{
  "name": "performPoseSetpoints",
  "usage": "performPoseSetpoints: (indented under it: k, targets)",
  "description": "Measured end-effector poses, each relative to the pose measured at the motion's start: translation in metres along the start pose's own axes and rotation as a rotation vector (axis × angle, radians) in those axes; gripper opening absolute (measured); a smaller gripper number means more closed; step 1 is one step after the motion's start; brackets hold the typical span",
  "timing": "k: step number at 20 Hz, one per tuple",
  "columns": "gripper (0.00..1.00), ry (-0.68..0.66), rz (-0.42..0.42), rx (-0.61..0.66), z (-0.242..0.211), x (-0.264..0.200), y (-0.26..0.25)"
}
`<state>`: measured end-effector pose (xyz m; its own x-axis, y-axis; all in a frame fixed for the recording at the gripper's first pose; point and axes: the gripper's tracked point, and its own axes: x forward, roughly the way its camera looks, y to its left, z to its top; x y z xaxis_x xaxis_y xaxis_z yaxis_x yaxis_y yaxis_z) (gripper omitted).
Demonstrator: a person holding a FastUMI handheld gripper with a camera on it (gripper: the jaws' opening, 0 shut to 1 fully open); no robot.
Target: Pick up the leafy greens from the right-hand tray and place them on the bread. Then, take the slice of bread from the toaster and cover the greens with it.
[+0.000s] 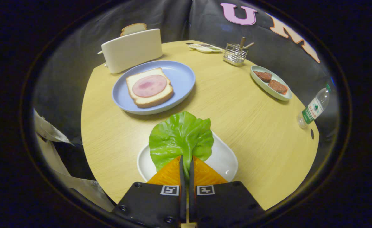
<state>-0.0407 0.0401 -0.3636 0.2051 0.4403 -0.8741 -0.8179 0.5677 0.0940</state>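
Ahead to my claw's left I see the toaster (132,50) with a bread slice (134,28) poking up, then the blue plate (179,80) carrying bread (149,95) topped with ham (149,85), while my claw (186,158) pinches the lettuce leaf (181,137) above the white tray (224,161), with a tray of patties (270,90) farther right.

From my remote seat I see a round table (243,107) with a pale wood-grain top, lit evenly from above, with soft shadows on it. Dark cloth (179,19) hangs close behind it as the booth's wall, folding at a seam near the middle. Off the table's left edge, pale slanted struts (56,158) stand against darkness.
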Motion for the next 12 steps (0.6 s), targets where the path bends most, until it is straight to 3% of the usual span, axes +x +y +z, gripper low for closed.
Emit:
performPoseSetpoints:
  k: [12]
  targets:
    - [0.06, -0.091, -0.079, -0.012, 0.048, -0.046, 0.022]
